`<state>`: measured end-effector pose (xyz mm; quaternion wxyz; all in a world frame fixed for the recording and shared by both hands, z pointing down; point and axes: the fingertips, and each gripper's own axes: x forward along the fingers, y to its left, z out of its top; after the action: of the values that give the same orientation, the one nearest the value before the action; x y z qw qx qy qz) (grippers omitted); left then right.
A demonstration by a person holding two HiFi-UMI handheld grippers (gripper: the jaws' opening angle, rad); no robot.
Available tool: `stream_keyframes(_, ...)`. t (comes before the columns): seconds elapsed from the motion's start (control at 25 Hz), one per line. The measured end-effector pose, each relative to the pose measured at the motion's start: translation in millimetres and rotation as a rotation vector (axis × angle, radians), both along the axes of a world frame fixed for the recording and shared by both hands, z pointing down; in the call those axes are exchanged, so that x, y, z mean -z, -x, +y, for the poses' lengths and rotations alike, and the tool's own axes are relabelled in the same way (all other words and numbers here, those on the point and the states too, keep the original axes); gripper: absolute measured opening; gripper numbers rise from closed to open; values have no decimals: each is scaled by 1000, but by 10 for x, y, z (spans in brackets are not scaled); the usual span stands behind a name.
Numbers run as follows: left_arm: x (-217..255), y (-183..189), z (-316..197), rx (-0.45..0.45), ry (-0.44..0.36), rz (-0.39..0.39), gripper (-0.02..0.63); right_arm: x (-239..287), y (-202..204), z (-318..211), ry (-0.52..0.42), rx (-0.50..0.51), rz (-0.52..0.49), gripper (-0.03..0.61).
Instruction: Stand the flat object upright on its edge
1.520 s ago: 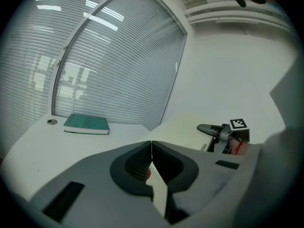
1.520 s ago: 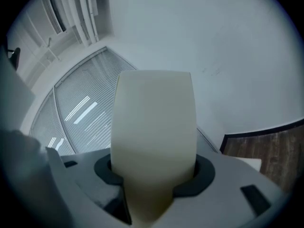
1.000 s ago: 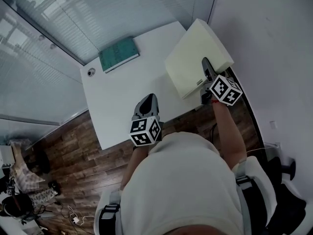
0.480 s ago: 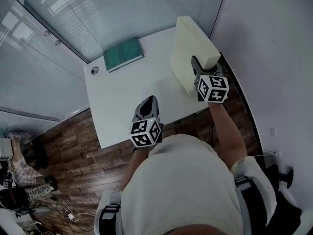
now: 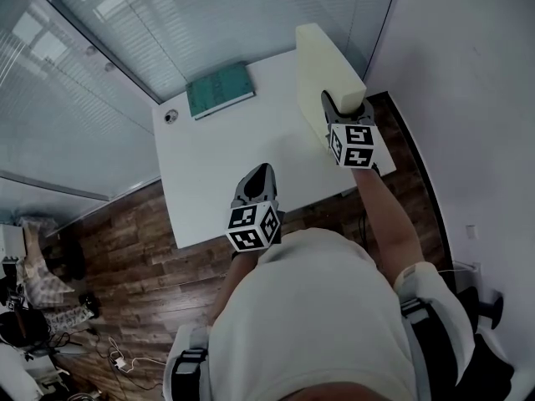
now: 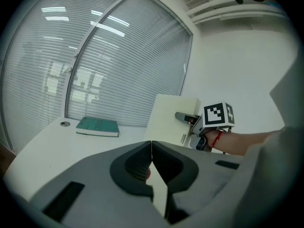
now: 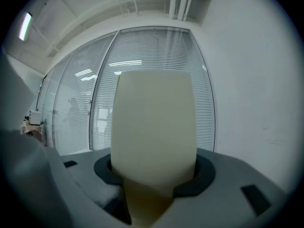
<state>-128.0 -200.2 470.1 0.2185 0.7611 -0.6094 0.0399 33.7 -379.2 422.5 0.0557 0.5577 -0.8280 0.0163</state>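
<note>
Your right gripper view shows the right tongs (image 7: pixel 153 177) clamped across the cream foam slab (image 7: pixel 153 122), but only the head view shows it upright on edge at the counter's (image 5: pixel 217 165) right end, your right forearm stretched out, left tongs (image 6: pixel 151 148) clenched on nothing near you.

The left gripper (image 5: pixel 257 178) sits near the person's body, jaws together, nothing between them; the right gripper (image 5: pixel 333 103), forearm stretched far and right, clamps the pale slab (image 5: pixel 316 57).
</note>
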Motion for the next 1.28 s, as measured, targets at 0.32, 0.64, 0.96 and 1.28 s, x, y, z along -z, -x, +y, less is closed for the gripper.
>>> stream_keyframes(0.32, -23, 3, 9, -7, 7, -3, 21, -67, 68, 32, -9, 11, 13, 262)
stream_keyframes(0.64, -31, -15, 38, -14, 11, -4, 21, -95, 60, 50, 9, 14, 8, 268)
stream_keyframes(0.96, -13, -55, 65, -25, 9, 0, 21, -108, 33, 37, 41, 24, -8, 279)
stream_keyframes(1.28, -10, -64, 103, -25, 8, 1, 21, -114, 49, 56, 56, 41, 0, 310)
